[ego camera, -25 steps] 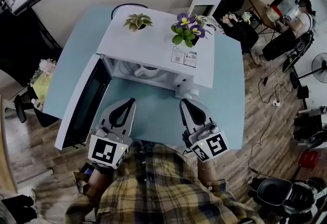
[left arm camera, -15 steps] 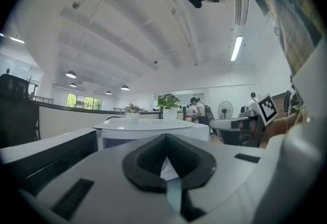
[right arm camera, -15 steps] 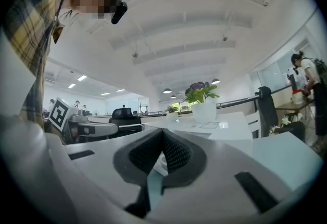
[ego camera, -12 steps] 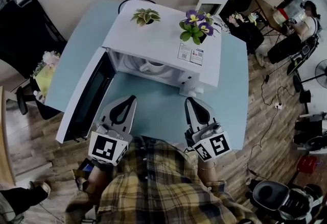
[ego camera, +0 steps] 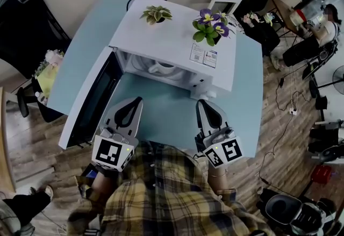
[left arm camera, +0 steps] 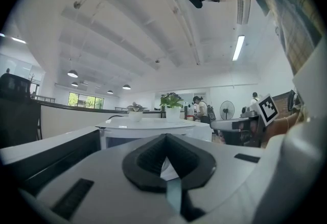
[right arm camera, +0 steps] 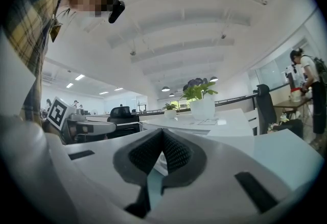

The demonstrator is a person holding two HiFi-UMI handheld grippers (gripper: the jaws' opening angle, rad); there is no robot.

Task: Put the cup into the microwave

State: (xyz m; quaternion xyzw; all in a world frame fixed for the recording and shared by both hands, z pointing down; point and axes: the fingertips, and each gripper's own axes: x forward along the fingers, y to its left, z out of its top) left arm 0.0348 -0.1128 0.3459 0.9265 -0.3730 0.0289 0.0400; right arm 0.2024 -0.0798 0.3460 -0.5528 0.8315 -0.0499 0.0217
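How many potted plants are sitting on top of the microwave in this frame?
2. A green-leaved plant stands at the back left of the microwave top; a purple-flowered plant stands at its back right. None seems hidden.

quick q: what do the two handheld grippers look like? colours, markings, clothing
The left gripper and right gripper match: light grey tapered fingers around a black-lined teardrop opening, each with a rear cube of black-and-white square markers. The person wears a yellow-and-dark plaid shirt.

microwave [ego camera: 172, 41]: glossy white | table [ego camera: 161, 116]: smooth matt — probably laminate | floor [ego camera: 37, 146]: wood
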